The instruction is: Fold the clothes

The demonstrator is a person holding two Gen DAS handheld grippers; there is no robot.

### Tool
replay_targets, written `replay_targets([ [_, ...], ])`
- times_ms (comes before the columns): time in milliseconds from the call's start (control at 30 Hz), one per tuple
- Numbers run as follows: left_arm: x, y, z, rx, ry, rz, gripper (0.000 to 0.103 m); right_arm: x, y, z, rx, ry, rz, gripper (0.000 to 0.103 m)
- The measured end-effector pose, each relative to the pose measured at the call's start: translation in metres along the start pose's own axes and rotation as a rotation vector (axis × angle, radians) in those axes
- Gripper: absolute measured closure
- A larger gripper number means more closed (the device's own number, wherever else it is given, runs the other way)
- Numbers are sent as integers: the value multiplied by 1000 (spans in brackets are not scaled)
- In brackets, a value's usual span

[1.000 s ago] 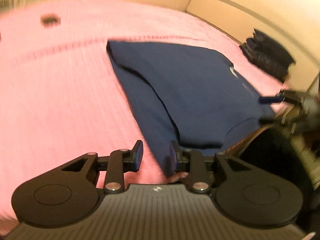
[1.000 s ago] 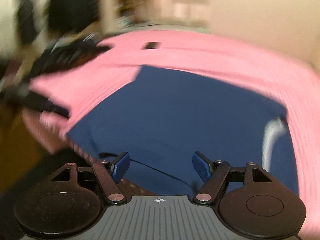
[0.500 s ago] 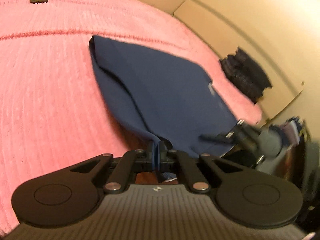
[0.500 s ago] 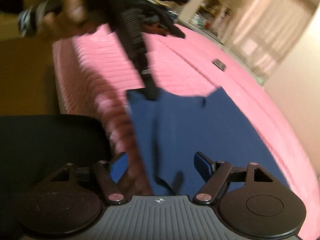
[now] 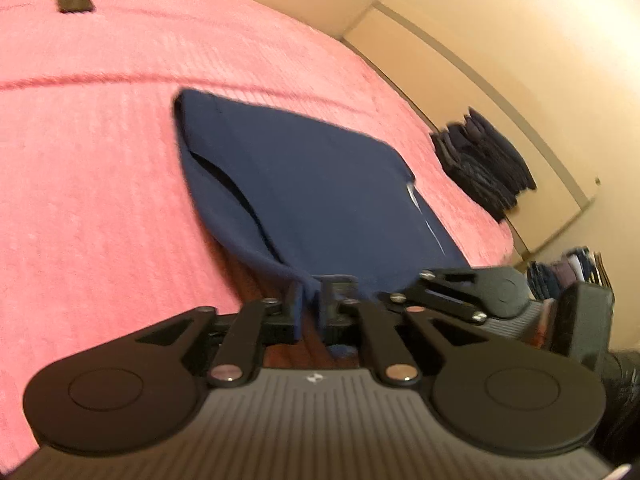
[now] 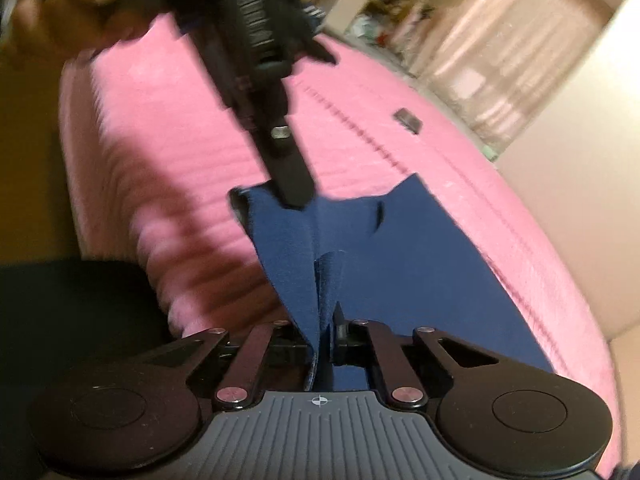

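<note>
Nearest to us, our left gripper (image 5: pixel 310 300) has its jaws pinched together on the near hem of the navy garment (image 5: pixel 320 196), a peak of cloth drawn up between the pads. Our right gripper (image 6: pixel 325 334) is likewise clamped on that hem, a ridge of blue fabric standing between its fingers (image 6: pixel 340 320). In the left wrist view the right gripper (image 5: pixel 460 292) sits just beside the left one, at the same edge of the cloth.

The garment lies spread on the pink bedspread (image 5: pixel 88 152), its near edge hanging at the bed's edge and lifted where we hold it, the rest flat, with one layer folded over along its left side.

Farther right, beyond the bed's edge, stands what looks like a bin or rack (image 5: pixel 568 276) with clothes upright in it; blur hides its exact form. Farther back on the bedspread rests a stack of dark folded clothes (image 5: pixel 484 160) near the wall. Farthest off lies a small dark flat object (image 5: pixel 74 0), well apart from the garment.
</note>
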State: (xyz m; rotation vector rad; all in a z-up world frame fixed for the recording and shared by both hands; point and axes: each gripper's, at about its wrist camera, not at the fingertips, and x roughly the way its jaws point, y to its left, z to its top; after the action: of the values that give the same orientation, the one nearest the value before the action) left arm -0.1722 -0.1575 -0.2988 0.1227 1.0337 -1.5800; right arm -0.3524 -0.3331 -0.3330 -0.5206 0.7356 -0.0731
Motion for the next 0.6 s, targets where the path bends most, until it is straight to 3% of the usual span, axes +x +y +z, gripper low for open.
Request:
replay_targets([
  [133,-13,20,27,-59,-49,46,82,-14,-23,-3,115,-56,-10,98],
  [233,-8,39,52,-134,-91,66,59,-18,-36,-5,168,-81,-10,98],
  [267,-3,45,61,-149,-99,66,57,-19,-41,-4,186,-88,-5,98],
  [433,43,86,98,-234,-76,44,57,-22,-53,-8,237,-108,32,98],
  [600,92,123,121,-341,9,30,57,-40,-63,-11,244,-131,51,98],
])
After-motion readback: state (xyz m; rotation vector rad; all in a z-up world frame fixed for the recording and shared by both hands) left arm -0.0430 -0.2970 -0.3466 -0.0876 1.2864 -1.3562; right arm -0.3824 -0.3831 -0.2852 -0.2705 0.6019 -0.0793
